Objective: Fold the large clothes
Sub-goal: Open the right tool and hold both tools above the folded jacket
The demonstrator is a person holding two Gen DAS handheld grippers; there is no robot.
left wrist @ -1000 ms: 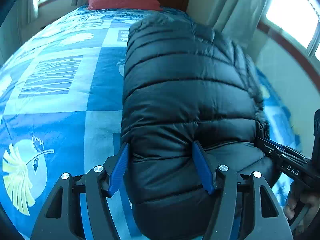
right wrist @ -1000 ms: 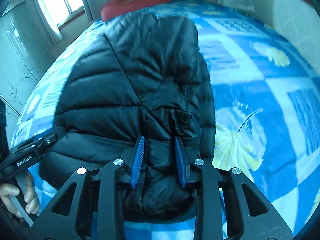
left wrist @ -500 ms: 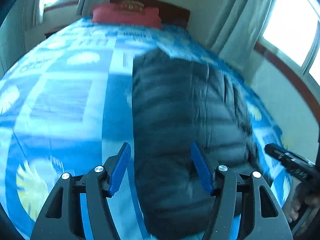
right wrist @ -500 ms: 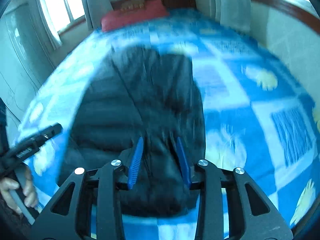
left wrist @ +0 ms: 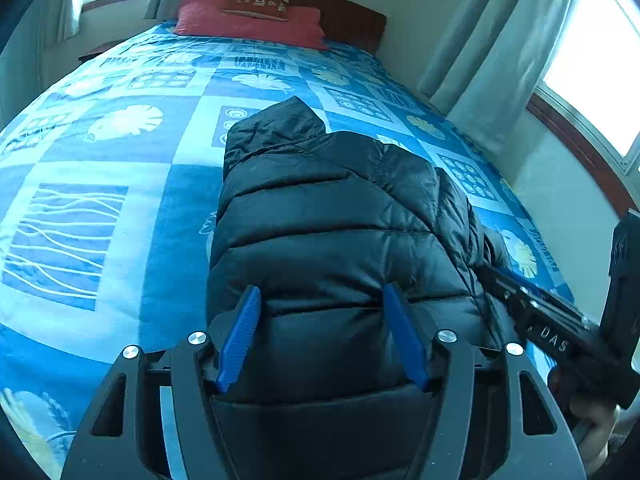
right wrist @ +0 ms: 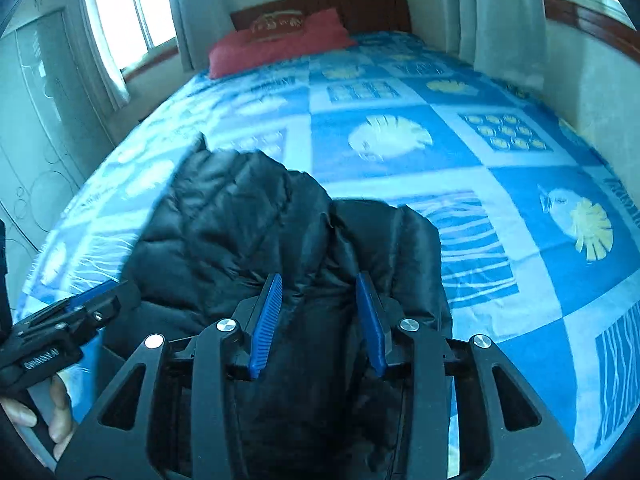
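One black puffer jacket (left wrist: 336, 240) lies folded on the bed (left wrist: 120, 184), bulging up between the spread fingers of both tools. Left gripper (left wrist: 322, 336) and right gripper (right wrist: 318, 316) are both released. One red pillow (left wrist: 248, 20) lies far ahead.

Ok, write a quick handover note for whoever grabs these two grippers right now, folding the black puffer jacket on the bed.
Left gripper: jaws open, straddling the near end of the black puffer jacket; whether it grips is unclear.
Right gripper: jaws open around a bunched fold at the jacket's near end; grip unclear too.
Jacket: lies lengthwise on the blue patterned bedspread, already narrowed into a long bundle, far end pointing at the red pillow.
Left: probably fold the bundle end over end, then tidy.
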